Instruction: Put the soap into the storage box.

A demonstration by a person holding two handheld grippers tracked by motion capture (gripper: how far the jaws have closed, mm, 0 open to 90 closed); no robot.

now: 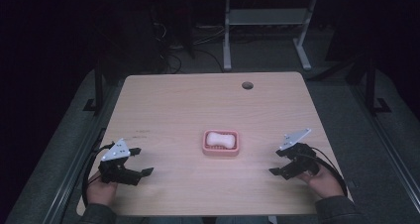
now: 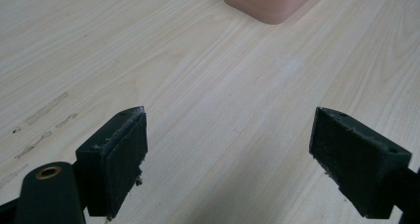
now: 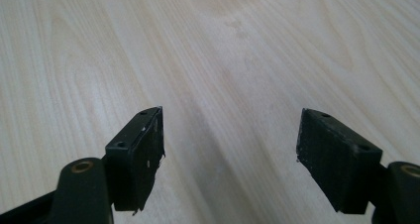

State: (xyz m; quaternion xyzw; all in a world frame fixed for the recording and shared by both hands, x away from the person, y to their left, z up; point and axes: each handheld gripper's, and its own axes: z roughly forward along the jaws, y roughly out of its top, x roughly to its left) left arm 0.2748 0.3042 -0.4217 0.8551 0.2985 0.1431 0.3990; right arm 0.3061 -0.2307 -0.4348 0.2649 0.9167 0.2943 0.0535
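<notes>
I have the pink soap dish (image 1: pixel 221 143) sitting near the middle of the desk (image 1: pixel 198 100), a little toward my side, with the white bar of soap (image 1: pixel 220 139) lying flat inside it. That central spot puts it between my 2 hands and, as far as I can judge, within about equal reach of either one, so it looks like a neutral starting layout rather than one that favours a side.

My left tongs (image 1: pixel 141 160) sit near the left front corner of the desk, well apart from the dish, pointing inward to the right. In the left gripper view the jaws are spread wide with only bare wood grain between them, and the left tongs (image 2: pixel 229 135) grip nothing and touch nothing; the corner of the dish (image 2: pixel 271 1) shows far ahead at the top edge, its slotted floor just visible.

My right tongs (image 1: pixel 280 161) mirror that near the right front edge, angled back toward the dish. In the right gripper view the right tongs (image 3: pixel 231 130) are likewise wide open and empty, hovering low over the desk, with a sliver of pink at the very top of the picture.

I read both hands as parked in a ready pose, held low and open so either can close in. Which one goes first I can't tell. The soap looks smooth, so I'd expect it to slip if I pinch it off-centre.
</notes>
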